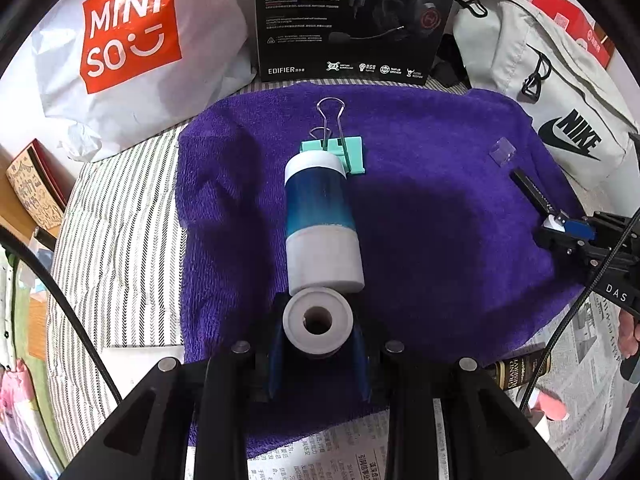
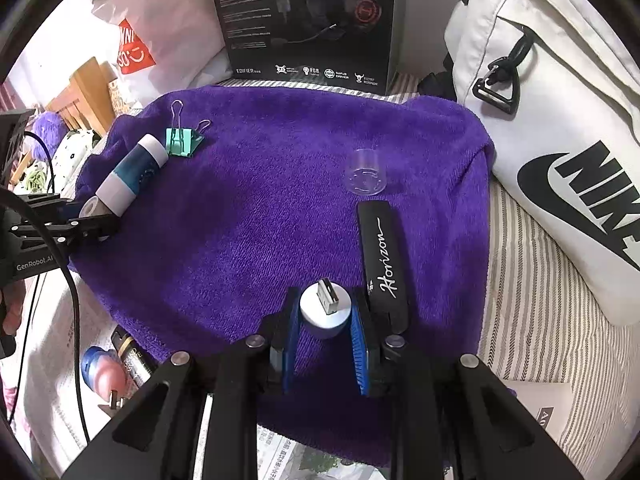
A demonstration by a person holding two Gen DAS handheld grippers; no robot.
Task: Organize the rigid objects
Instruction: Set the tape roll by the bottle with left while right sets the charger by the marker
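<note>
A purple towel (image 1: 420, 216) (image 2: 260, 208) carries the objects. My left gripper (image 1: 318, 344) is shut on a small white spool with a centre hole (image 1: 317, 320), just behind a blue-and-white cylinder (image 1: 320, 220) lying on the towel. A teal binder clip (image 1: 340, 148) lies beyond it. My right gripper (image 2: 325, 320) is shut on a white USB plug (image 2: 326, 306), next to a black "Horizon" case (image 2: 382, 256). A clear plastic cap (image 2: 365, 172) lies further out. The left gripper also shows in the right wrist view (image 2: 90, 216).
A black Edifier box (image 1: 352, 20), a Miniso bag (image 1: 132, 40) and a white Nike bag (image 2: 560, 140) ring the far side. Striped bedding (image 1: 116, 240) and newspaper (image 1: 592, 344) lie around the towel. A dark bottle (image 2: 132, 356) and a blue-pink item (image 2: 100, 372) lie near the front.
</note>
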